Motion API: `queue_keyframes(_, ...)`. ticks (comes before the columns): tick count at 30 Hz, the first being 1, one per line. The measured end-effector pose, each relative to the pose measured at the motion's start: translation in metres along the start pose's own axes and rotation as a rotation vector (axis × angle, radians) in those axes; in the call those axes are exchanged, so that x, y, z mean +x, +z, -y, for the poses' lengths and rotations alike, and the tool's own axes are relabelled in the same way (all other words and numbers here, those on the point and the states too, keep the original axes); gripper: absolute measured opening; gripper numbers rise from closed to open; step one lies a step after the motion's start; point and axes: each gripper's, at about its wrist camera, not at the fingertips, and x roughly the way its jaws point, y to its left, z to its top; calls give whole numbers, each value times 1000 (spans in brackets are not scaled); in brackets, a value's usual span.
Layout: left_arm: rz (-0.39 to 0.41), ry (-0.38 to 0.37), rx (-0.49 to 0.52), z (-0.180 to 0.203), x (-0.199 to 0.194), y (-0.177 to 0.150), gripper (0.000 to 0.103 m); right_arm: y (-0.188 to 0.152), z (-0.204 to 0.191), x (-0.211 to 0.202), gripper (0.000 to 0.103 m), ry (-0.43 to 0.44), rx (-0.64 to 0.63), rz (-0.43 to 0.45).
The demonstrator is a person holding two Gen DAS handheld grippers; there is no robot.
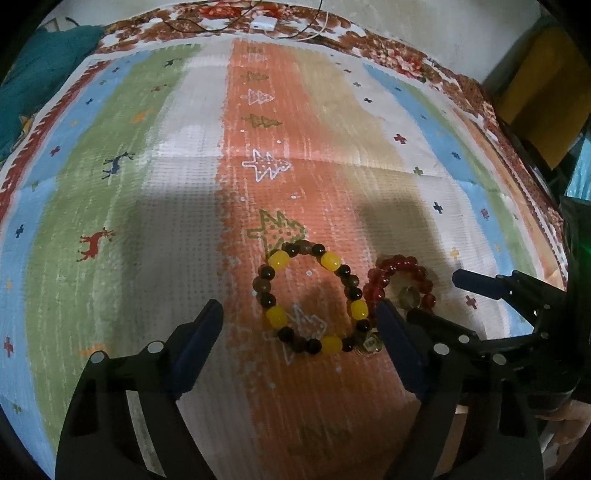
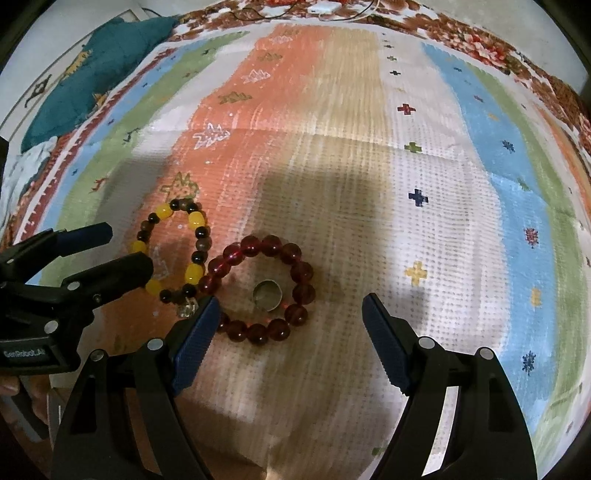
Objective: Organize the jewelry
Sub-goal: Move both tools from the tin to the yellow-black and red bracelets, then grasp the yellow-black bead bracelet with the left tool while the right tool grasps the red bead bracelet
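Observation:
A bracelet of yellow and dark brown beads (image 1: 330,261) lies flat on the orange stripe of the mat, with a small pale charm (image 1: 369,343) at its near edge. My left gripper (image 1: 299,308) hangs over it, open, one finger on each side and neither pad pressing. Beside it on the right a red bead bracelet (image 2: 271,242) encircles a small metal ring (image 2: 267,293). My right gripper (image 2: 290,300) is open above the red bracelet, its left fingertip over the bracelet's left edge. The two bracelets touch. Each gripper shows in the other's view: the left gripper (image 2: 127,247) and the right gripper (image 1: 434,295).
A striped mat (image 1: 184,166) with tree, deer and cross patterns covers the surface. A teal cloth (image 2: 99,74) lies at the far left. A white charger with cables (image 1: 263,24) sits at the far edge. A yellow object (image 1: 546,92) stands off the mat at the right.

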Motion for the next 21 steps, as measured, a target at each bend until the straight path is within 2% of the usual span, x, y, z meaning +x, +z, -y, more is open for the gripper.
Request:
queue_keyframes(7, -23, 25, 1, -4, 11, 2, 66, 0, 2, 9, 79, -29, -5, -16)
queue_keyframes(10, -23, 43, 13, -5, 13, 3, 58, -1, 3, 9, 79, -24, -2, -18)
queue_keyframes(11, -22, 51, 12, -6, 14, 4, 52, -1, 3, 10, 78, -20, -1, -21)
queue_keyframes(12, -22, 62, 11, -7, 14, 4, 41, -1, 4, 10, 71, -5, 4, -26)
queue_keyframes(13, -22, 81, 10, -9, 14, 3, 35, -1, 5, 10, 61, -1, 11, -31)
queue_keyframes(15, -20, 105, 12, -13, 15, 1, 23, -1, 5, 11, 50, -34, -5, -33)
queue_keyframes(18, -19, 128, 20, -16, 14, 0, 12, -2, 5, 12, 45, -31, -10, -33)
queue_keyframes(19, -20, 127, 17, -17, 14, 0, 12, -2, 4, 12, 38, -29, -16, -34)
queue_keyframes(21, -21, 121, 12, -18, 13, 1, 10, -2, 3, 12, 32, -29, -27, -37)
